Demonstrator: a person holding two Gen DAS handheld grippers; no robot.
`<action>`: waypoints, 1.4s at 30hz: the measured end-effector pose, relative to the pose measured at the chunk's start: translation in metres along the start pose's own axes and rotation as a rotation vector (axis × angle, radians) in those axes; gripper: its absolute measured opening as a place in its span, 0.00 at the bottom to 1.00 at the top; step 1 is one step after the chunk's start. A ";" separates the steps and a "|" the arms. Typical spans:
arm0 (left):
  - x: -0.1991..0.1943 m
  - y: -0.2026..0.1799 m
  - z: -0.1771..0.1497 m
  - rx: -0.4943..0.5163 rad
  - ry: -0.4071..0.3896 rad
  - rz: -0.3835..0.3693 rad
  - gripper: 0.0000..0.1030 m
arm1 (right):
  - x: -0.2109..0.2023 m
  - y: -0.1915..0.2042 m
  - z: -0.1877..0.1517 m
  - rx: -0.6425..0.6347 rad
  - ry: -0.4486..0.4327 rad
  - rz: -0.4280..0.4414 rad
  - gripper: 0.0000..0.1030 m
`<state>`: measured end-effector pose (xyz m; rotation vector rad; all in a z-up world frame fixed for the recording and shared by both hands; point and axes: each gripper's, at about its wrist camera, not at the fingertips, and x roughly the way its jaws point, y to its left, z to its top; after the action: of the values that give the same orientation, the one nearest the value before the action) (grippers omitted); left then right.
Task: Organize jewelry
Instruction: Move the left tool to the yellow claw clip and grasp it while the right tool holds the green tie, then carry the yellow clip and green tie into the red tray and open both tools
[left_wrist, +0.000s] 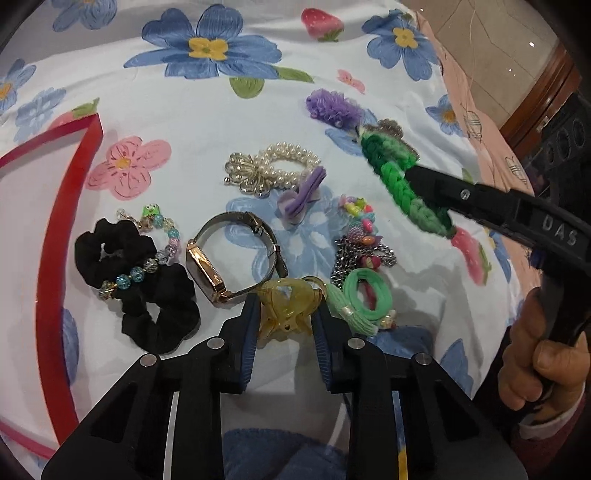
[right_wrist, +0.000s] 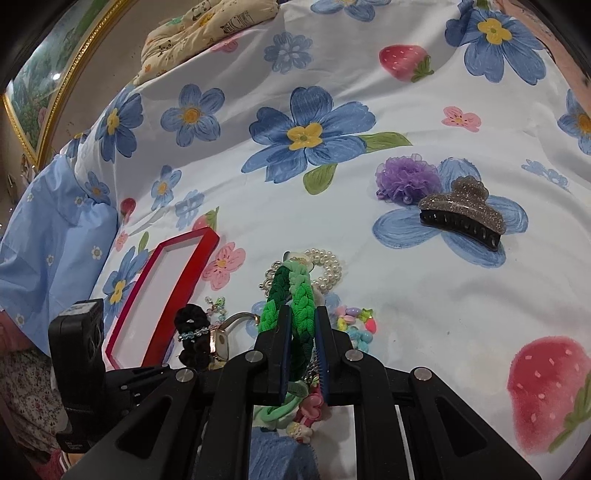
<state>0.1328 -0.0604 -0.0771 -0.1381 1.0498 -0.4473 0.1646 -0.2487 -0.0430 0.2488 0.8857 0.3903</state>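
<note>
Two grips: right jaws clenching green braid (right_wrist: 300, 314) lengthwise, left jaws pinching yellow clip (left_wrist: 284, 310).

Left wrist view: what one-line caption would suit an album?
Left gripper closes on a yellow hair claw while the right gripper lifts a green braided band over jewelry scattered on floral bedsheet.

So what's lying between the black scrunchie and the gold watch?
A beaded bracelet with a little green frog charm lies there, draped over the black scrunchie and beside the gold watch. The left wrist view shows it best.

A green braided hair band (right_wrist: 291, 317) hangs pinched, a translucent yellow claw clip (left_wrist: 284, 310) (amber-tinted) lies below.
</note>
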 end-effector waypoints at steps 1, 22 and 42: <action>-0.004 -0.001 0.000 0.001 -0.009 -0.002 0.25 | -0.001 0.001 0.000 -0.002 0.000 0.001 0.12; -0.116 0.124 0.005 -0.199 -0.222 0.149 0.25 | 0.039 0.113 0.009 -0.153 0.046 0.161 0.11; -0.092 0.242 0.041 -0.299 -0.166 0.241 0.25 | 0.181 0.207 0.041 -0.304 0.183 0.176 0.11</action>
<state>0.1999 0.1927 -0.0595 -0.3051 0.9509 -0.0573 0.2531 0.0132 -0.0684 0.0098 0.9731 0.7124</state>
